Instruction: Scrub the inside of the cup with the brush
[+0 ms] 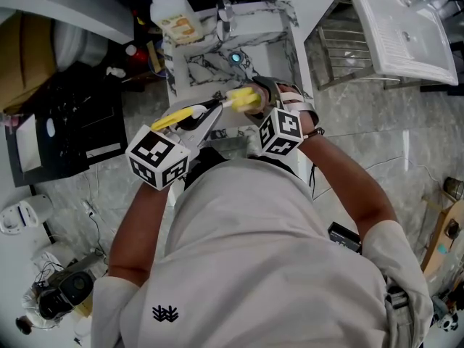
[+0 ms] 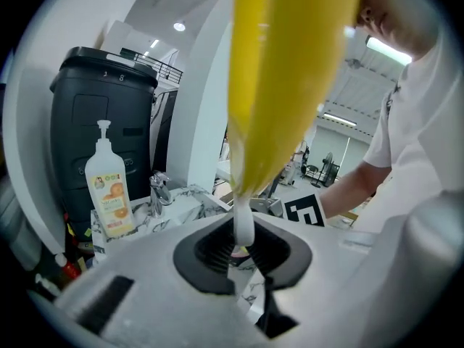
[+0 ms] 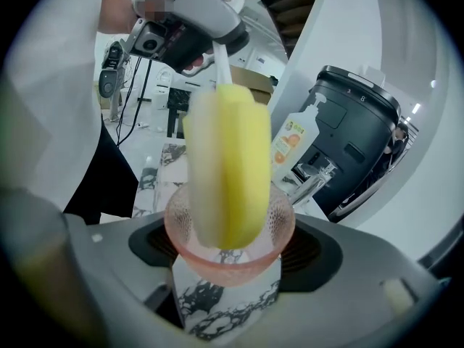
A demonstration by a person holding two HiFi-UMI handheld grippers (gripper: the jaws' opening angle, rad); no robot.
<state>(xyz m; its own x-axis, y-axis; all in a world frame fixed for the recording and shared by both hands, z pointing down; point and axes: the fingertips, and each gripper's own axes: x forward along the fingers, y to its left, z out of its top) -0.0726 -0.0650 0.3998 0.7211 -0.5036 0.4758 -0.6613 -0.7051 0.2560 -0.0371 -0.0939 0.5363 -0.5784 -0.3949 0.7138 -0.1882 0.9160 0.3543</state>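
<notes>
Left gripper clamped on our yellow brush, right gripper on the pink cup, we face a marbled sink and orange-labelled soap bottle.

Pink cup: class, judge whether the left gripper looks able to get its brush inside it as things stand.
Probably yes. The right gripper holds the cup with its mouth open toward the brush, whose sponge head sits in the mouth; nothing lies between. The left gripper is clamped on the handle.

Left tongs clamp the brush, right tongs clasp the cup, both angled downward.
</notes>
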